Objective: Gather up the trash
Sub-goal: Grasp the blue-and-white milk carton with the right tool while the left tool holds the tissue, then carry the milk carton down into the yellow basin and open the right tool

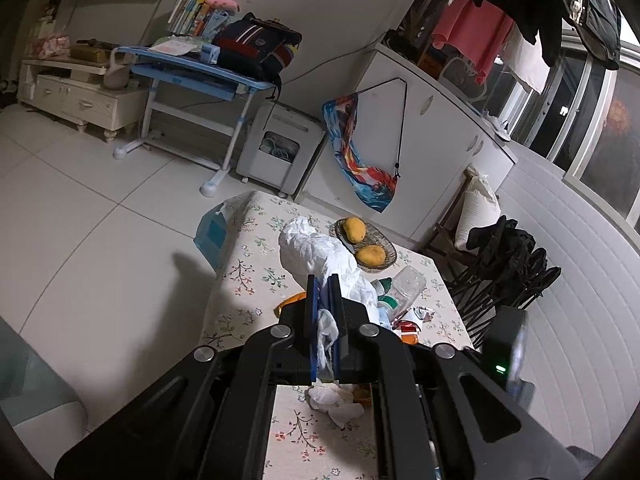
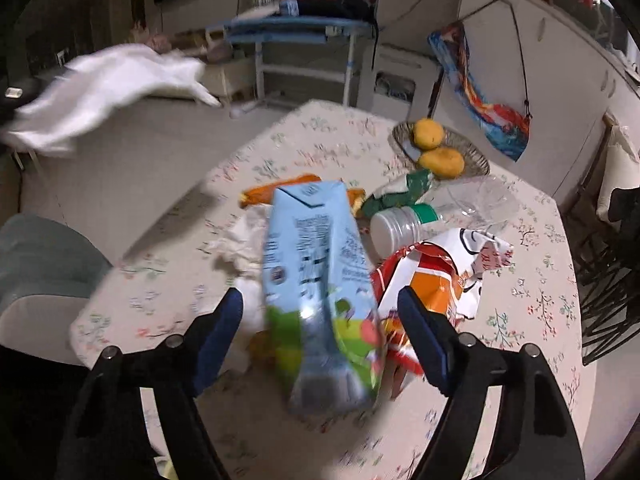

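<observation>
- Two grippers working: left gripper (image 1: 324, 280) is pinching the white plastic bag (image 1: 320, 252) tight above the table (image 2: 532, 280).
- Right gripper (image 2: 320, 304) is sitting half-open around the blue carton (image 2: 316, 264), pads not touching; center it before squeezing.

White plastic bag (image 2: 108, 92) and blue carton (image 2: 320, 280) smeared by motion blur; print unreadable

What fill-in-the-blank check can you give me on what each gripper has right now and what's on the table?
1. The left gripper is shut on a white plastic ____.
2. The blue drink carton lies between the ____ gripper's open jaws.
3. The woven basket holds ____ yellow fruits.
4. The table is covered by a ____-patterned cloth.

Missing words: bag; right; two; floral
</observation>
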Action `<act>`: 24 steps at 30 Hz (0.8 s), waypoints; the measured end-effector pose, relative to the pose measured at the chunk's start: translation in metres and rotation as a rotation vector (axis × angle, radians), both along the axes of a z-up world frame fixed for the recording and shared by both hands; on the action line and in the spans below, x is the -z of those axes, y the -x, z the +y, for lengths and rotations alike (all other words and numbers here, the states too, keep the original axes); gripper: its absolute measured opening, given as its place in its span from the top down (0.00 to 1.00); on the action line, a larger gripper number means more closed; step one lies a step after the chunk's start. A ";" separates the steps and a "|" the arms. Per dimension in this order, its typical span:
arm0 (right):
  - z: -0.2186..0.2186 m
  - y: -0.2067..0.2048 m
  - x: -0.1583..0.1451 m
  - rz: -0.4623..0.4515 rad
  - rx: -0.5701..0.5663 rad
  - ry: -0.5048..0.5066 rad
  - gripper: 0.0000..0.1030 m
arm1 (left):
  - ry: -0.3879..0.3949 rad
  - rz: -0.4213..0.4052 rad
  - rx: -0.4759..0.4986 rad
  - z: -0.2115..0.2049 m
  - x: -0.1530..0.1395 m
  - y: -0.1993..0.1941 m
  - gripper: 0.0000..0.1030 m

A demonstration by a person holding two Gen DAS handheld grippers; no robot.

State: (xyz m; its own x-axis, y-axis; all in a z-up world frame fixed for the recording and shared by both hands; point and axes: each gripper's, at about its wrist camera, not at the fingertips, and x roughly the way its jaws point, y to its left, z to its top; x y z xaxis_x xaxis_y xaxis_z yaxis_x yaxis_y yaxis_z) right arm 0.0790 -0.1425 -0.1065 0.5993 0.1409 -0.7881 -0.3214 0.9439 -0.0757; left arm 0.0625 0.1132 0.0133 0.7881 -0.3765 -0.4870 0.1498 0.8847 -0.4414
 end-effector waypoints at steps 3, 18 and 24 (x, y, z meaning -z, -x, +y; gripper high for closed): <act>-0.006 -0.005 0.006 0.029 0.000 -0.036 0.44 | 0.001 0.001 0.001 0.001 0.000 0.000 0.95; -0.044 0.035 -0.038 -0.033 0.067 -0.398 0.53 | -0.027 -0.023 0.016 -0.009 -0.006 0.006 0.94; -0.063 0.049 -0.041 -0.029 0.102 -0.519 0.53 | -0.031 -0.029 0.028 -0.013 -0.007 0.010 0.95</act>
